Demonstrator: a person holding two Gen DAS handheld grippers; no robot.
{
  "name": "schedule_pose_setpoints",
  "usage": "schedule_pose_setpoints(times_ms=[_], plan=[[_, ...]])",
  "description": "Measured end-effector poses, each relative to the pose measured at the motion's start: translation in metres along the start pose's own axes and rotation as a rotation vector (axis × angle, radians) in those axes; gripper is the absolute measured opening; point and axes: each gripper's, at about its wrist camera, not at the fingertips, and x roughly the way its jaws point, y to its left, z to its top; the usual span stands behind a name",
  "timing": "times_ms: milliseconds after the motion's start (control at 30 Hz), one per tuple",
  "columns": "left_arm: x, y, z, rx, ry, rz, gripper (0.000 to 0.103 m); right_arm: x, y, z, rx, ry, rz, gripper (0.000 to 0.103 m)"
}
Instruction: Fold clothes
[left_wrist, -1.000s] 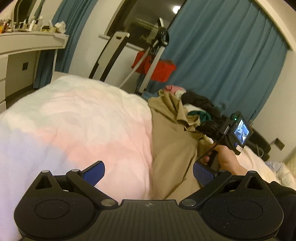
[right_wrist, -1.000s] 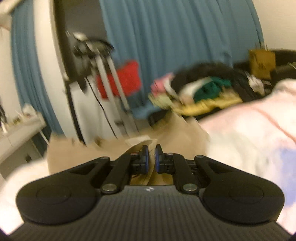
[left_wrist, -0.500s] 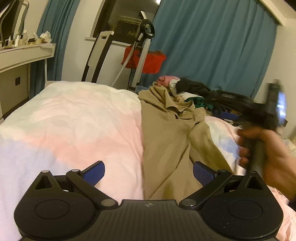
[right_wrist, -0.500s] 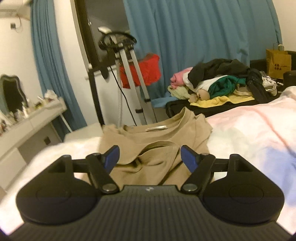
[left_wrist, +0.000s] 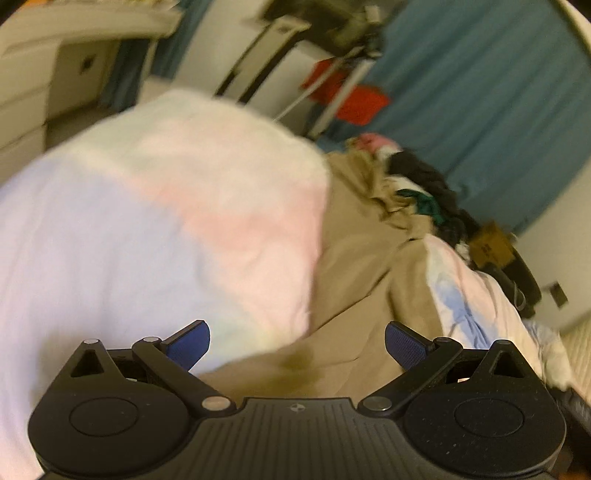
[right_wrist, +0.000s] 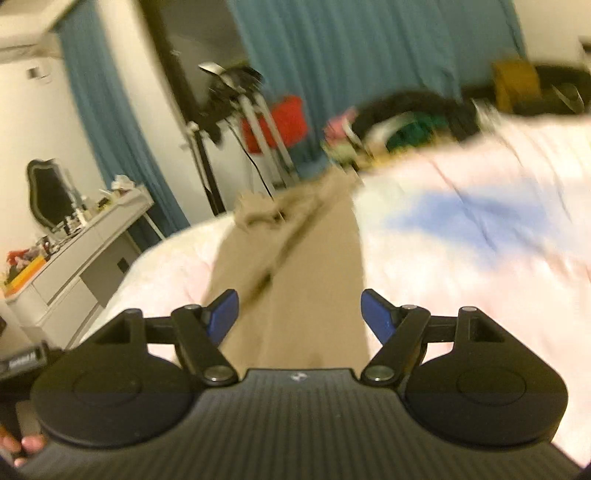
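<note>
Tan shirt (left_wrist: 354, 280) lay lengthwise on the pastel duvet (left_wrist: 155, 229), collar toward 12 o'clock. Left gripper (left_wrist: 297, 345) jaws apart, empty; right gripper (right_wrist: 299, 315) likewise (both views blurred). Only the right view showed the dresser (right_wrist: 85, 254) at 9 o'clock; bare duvet ran toward 3 o'clock.

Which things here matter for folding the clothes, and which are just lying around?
For the job: tan shirt laid out on the bed cover; left tool and right tool, both open and empty.

Lying about: clothes heap, dresser, blue curtain, red item.
</note>
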Motion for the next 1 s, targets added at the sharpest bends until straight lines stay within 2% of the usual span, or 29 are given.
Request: schedule_pose_setpoints(times_ms=[133, 233, 333, 367, 433, 500, 567, 700, 867, 1000], plan=[[0.009, 0.015, -0.001, -0.080, 0.063, 0.126, 0.096, -0.011, -0.016, -0.007, 0.104, -0.008, 0.007, 0.075], [0.016, 0.025, 0.001, -0.150, 0.106, 0.141, 0.089, -0.015, -0.019, -0.008, 0.118, -0.026, -0.002, 0.075], [0.026, 0.034, -0.003, -0.206, 0.168, 0.129, 0.075, -0.010, -0.026, -0.012, 0.138, -0.008, -0.005, 0.075], [0.029, 0.035, -0.005, -0.210, 0.183, 0.127, 0.067, -0.008, -0.028, -0.013, 0.145, 0.000, -0.007, 0.075], [0.027, 0.030, -0.006, -0.169, 0.182, 0.140, 0.055, -0.007, -0.030, -0.014, 0.160, 0.011, -0.001, 0.075], [0.024, 0.019, -0.009, -0.104, 0.178, 0.106, 0.022, -0.006, -0.033, -0.015, 0.174, 0.022, 0.007, 0.075], [0.017, 0.007, -0.015, -0.043, 0.155, 0.079, 0.016, -0.006, -0.035, -0.016, 0.189, 0.033, 0.016, 0.075], [-0.009, -0.034, -0.033, 0.175, 0.051, 0.073, 0.013, -0.007, -0.031, -0.016, 0.182, 0.042, 0.028, 0.075], [-0.059, -0.092, -0.075, 0.536, -0.150, 0.023, 0.012, -0.005, -0.031, -0.017, 0.207, 0.058, 0.046, 0.075], [-0.061, -0.136, -0.121, 0.796, -0.130, -0.039, 0.010, -0.005, -0.032, -0.015, 0.218, 0.053, 0.049, 0.075]])
